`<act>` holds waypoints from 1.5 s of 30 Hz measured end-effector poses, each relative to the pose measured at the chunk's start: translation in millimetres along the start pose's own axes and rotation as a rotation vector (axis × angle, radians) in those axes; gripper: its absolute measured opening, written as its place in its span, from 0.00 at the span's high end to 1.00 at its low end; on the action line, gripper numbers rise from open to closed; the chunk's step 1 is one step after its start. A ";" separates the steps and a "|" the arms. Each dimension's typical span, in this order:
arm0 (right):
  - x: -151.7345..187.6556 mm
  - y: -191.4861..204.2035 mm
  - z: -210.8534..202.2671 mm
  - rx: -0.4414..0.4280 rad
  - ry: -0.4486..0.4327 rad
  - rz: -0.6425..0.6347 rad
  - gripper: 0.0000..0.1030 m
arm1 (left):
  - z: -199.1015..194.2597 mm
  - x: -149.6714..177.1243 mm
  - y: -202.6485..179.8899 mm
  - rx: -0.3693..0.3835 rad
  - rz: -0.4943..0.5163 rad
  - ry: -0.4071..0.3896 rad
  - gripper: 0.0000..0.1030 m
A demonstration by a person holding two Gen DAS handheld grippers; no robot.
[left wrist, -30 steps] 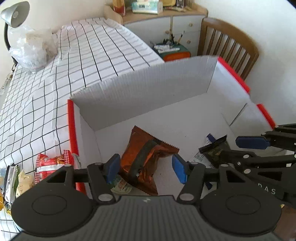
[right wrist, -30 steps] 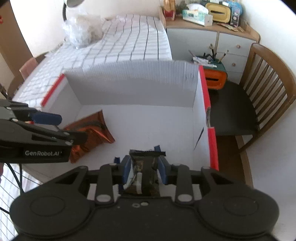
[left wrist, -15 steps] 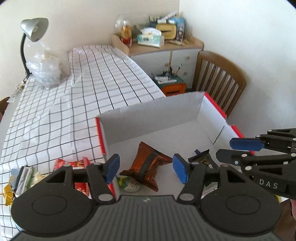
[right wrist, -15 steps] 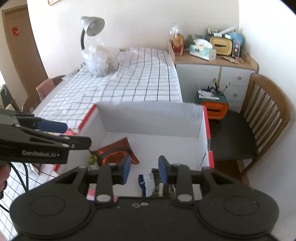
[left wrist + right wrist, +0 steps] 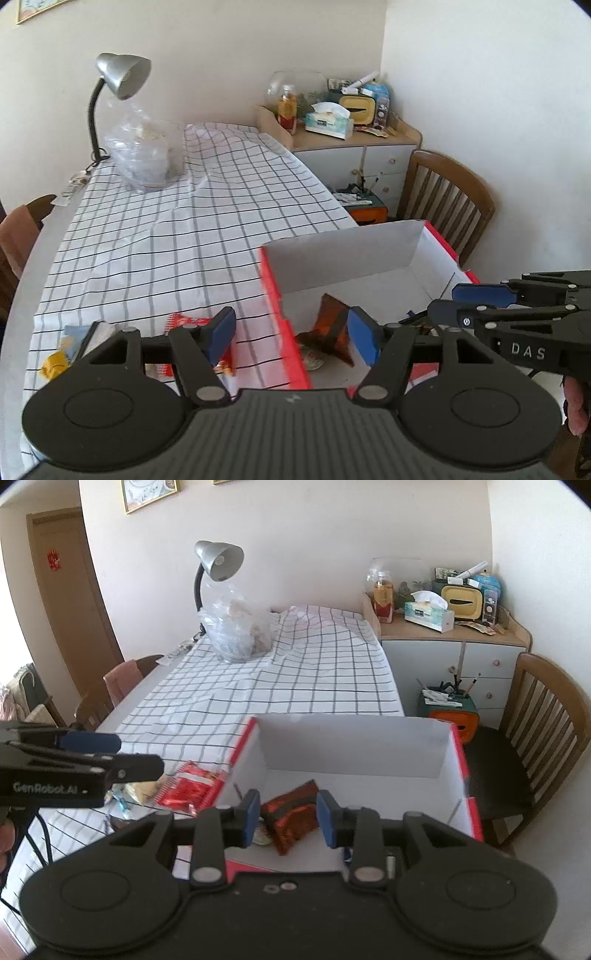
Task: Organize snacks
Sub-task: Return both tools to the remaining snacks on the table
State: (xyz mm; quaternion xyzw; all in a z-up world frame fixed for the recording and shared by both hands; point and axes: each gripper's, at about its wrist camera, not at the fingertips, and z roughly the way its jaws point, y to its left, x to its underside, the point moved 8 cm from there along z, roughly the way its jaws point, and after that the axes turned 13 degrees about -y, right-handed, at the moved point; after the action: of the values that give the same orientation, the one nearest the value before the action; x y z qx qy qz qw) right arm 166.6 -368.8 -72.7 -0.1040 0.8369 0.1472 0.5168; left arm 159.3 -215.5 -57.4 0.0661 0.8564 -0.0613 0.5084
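Observation:
A white cardboard box with red rims [image 5: 369,254] [image 5: 354,746] stands at the table's near right corner. Inside lie an orange-brown snack packet [image 5: 330,325] [image 5: 293,818], a small round green-lidded item [image 5: 312,360] and a dark packet, mostly hidden behind the grippers. A red snack packet [image 5: 190,786] [image 5: 184,321] lies on the cloth left of the box, with more small snacks [image 5: 59,360] beyond it. My left gripper [image 5: 291,334] is open and empty, raised above the box's left rim. My right gripper [image 5: 286,818] is open and empty, raised above the box's near side.
A checked tablecloth [image 5: 177,236] covers the table. A clear plastic bag [image 5: 146,158] and a desk lamp [image 5: 118,79] stand at its far end. A wooden chair [image 5: 532,731] and a cluttered cabinet [image 5: 454,642] are at the right. Another chair [image 5: 122,679] is at the left.
My right gripper has let go of the dark packet, which now lies in the box. Both grippers have risen and pulled back from the box, the left one shifting left.

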 end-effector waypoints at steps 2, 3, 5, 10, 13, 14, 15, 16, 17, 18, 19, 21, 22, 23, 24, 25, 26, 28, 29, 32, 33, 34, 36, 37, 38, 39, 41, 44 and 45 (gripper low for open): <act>-1.2 11.8 0.7 -0.004 -0.008 0.002 0.67 | -8.6 2.2 12.4 -0.007 -0.004 -0.006 0.34; -1.5 16.7 1.4 -0.006 -0.012 0.004 0.67 | -12.6 3.9 19.5 -0.011 -0.009 -0.008 0.34; -1.9 28.8 3.2 -0.014 -0.015 0.005 0.65 | -20.9 7.5 35.8 -0.022 -0.024 -0.010 0.34; 3.1 63.2 11.2 -0.045 -0.008 0.003 0.46 | -38.9 21.1 86.7 -0.075 -0.071 -0.008 0.34; 6.9 83.5 18.8 -0.068 0.005 0.000 0.44 | -47.9 30.0 119.2 -0.117 -0.102 -0.005 0.33; 8.5 89.8 21.9 -0.074 0.009 0.003 0.44 | -50.9 33.4 129.6 -0.128 -0.114 -0.006 0.32; 10.1 96.1 23.8 -0.081 0.013 0.008 0.44 | -53.6 37.2 139.1 -0.139 -0.126 -0.007 0.27; 11.3 102.8 26.2 -0.092 0.017 0.015 0.42 | -56.6 41.2 148.4 -0.149 -0.138 -0.011 0.24; 13.5 109.0 27.7 -0.106 0.019 0.020 0.36 | -59.6 44.8 156.8 -0.160 -0.147 -0.016 0.23; 15.4 116.4 29.6 -0.117 0.023 0.019 0.09 | -61.7 49.2 165.3 -0.170 -0.156 -0.016 0.21; 17.1 124.0 31.5 -0.127 0.022 0.014 0.01 | -62.7 53.2 172.4 -0.174 -0.164 -0.011 0.20; 19.4 137.2 35.9 -0.143 0.017 0.008 0.00 | -65.0 62.4 186.3 -0.180 -0.177 -0.002 0.20; 20.9 142.6 39.7 -0.145 0.022 0.009 0.00 | -66.6 66.2 191.6 -0.185 -0.179 0.002 0.20; 21.8 147.2 43.4 -0.144 0.027 0.011 0.00 | -67.7 70.4 196.5 -0.191 -0.178 0.007 0.20; 23.3 152.6 46.9 -0.145 0.031 0.013 0.00 | -68.0 75.4 202.0 -0.193 -0.175 0.012 0.20; 24.1 157.7 49.8 -0.146 0.027 0.016 0.00 | -67.0 79.2 205.2 -0.193 -0.174 0.018 0.20; 24.4 162.4 53.1 -0.145 0.020 0.014 0.00 | -66.5 83.8 208.8 -0.193 -0.174 0.025 0.20; 26.6 171.2 59.2 -0.139 0.034 -0.018 0.00 | -64.7 92.5 215.7 -0.189 -0.179 0.041 0.20; 27.4 174.7 64.7 -0.126 0.044 -0.037 0.00 | -63.1 96.1 219.0 -0.187 -0.183 0.045 0.20; 28.2 176.6 78.8 -0.061 0.058 -0.065 0.00 | -56.5 104.1 223.5 -0.180 -0.191 0.053 0.20; 29.0 176.7 84.3 -0.045 0.070 -0.072 0.00 | -54.1 105.7 224.0 -0.174 -0.191 0.054 0.20; 29.6 178.0 90.8 -0.042 0.086 -0.076 0.00 | -51.1 107.3 224.2 -0.165 -0.189 0.055 0.20; 29.3 182.5 103.1 -0.054 0.110 -0.088 0.00 | -43.1 111.5 223.0 -0.142 -0.184 0.062 0.20; 29.1 184.8 109.6 -0.049 0.118 -0.105 0.00 | -39.6 113.4 221.6 -0.131 -0.182 0.067 0.20; 30.2 187.1 116.7 -0.045 0.131 -0.132 0.00 | -35.7 115.6 219.9 -0.120 -0.179 0.074 0.20; 33.0 190.4 124.5 -0.049 0.154 -0.171 0.00 | -32.7 117.1 217.8 -0.110 -0.176 0.078 0.20; 39.7 197.7 140.5 -0.090 0.207 -0.265 0.00 | -26.0 118.9 213.2 -0.088 -0.173 0.082 0.20; 48.3 203.3 160.1 -0.146 0.275 -0.376 0.02 | -15.3 120.7 207.3 -0.063 -0.178 0.087 0.20; 50.1 204.1 168.1 -0.162 0.297 -0.414 0.02 | -11.0 121.9 204.8 -0.054 -0.180 0.091 0.20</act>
State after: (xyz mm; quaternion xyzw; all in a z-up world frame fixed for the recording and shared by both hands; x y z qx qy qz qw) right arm 218.0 -119.6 -160.2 -0.3345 0.8499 0.0882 0.3974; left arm 128.0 -6.0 -167.1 -0.0219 0.8825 -0.0804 0.4629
